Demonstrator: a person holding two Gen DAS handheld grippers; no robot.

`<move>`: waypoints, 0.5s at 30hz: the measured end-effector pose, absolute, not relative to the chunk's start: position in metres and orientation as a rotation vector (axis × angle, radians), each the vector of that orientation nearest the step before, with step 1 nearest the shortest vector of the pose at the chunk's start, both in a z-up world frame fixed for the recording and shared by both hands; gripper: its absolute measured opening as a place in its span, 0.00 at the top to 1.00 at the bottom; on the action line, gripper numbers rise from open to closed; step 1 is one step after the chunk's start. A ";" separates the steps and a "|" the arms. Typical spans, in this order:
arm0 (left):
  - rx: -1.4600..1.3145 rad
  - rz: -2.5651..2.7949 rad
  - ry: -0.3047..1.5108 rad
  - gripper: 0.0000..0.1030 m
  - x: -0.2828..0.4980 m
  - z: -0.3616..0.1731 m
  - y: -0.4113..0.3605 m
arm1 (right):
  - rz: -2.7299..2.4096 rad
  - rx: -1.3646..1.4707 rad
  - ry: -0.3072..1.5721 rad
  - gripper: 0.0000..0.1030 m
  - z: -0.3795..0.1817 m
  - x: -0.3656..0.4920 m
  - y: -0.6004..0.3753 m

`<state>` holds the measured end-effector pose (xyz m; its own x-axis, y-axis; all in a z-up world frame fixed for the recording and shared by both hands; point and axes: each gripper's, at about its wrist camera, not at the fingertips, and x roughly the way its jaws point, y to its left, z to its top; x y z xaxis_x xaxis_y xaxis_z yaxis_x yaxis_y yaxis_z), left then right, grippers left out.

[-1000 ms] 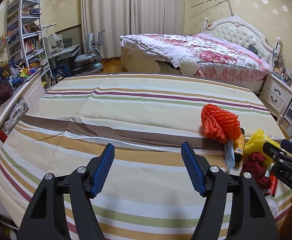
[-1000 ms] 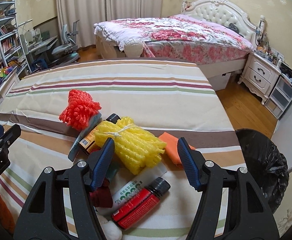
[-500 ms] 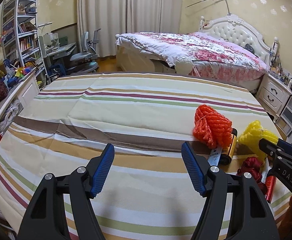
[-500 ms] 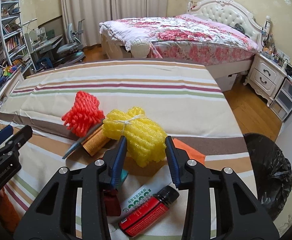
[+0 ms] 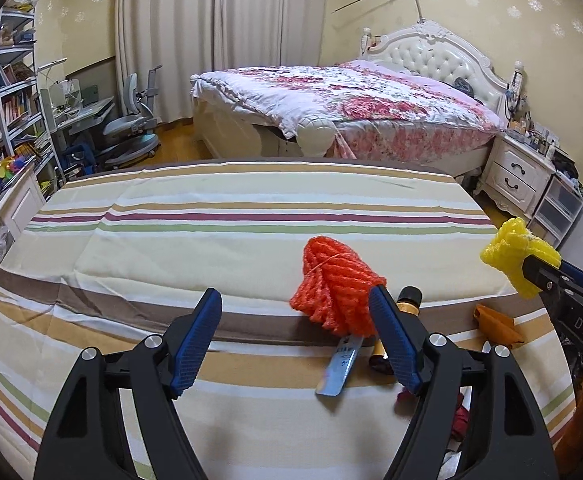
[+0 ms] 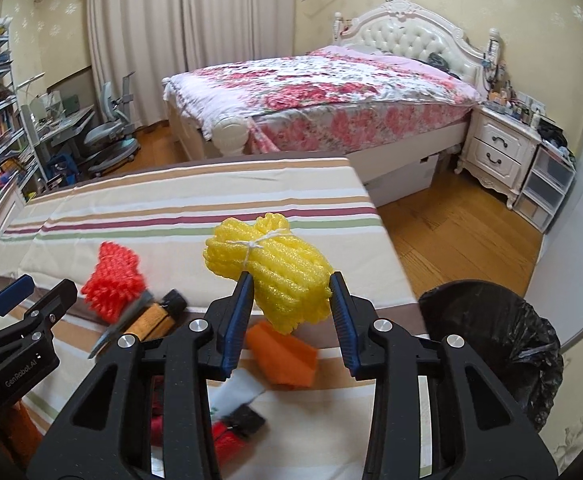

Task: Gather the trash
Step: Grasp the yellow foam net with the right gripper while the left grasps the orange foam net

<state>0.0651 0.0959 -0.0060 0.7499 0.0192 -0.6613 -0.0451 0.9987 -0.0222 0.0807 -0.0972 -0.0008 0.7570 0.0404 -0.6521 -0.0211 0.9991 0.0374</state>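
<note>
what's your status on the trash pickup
Right gripper shut on yellow foam net, lifted off the bed. Left gripper open, empty, near orange foam net. Black trash bag to the right, path open.

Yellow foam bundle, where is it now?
The yellow foam bundle is clamped in the right gripper, lifted above the orange wedge, left of the black trash bag.

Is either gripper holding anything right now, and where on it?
The right gripper pinches the yellow foam net bundle across its wider end; the left gripper holds nothing.

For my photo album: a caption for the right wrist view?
Right claw lifts yellow foam netting beside the black trash bag.
</note>
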 end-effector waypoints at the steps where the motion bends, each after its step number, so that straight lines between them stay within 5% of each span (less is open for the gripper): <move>1: -0.030 0.033 0.724 0.28 0.068 -0.007 0.093 | 0.024 0.035 0.711 0.63 -0.001 0.082 -0.103; 10: -0.035 0.010 0.789 0.28 0.093 -0.021 0.083 | -0.001 0.080 0.721 0.63 -0.010 0.086 -0.129; 15: -0.030 -0.021 0.810 0.58 0.094 -0.025 0.085 | 0.000 0.091 0.728 0.63 -0.014 0.085 -0.133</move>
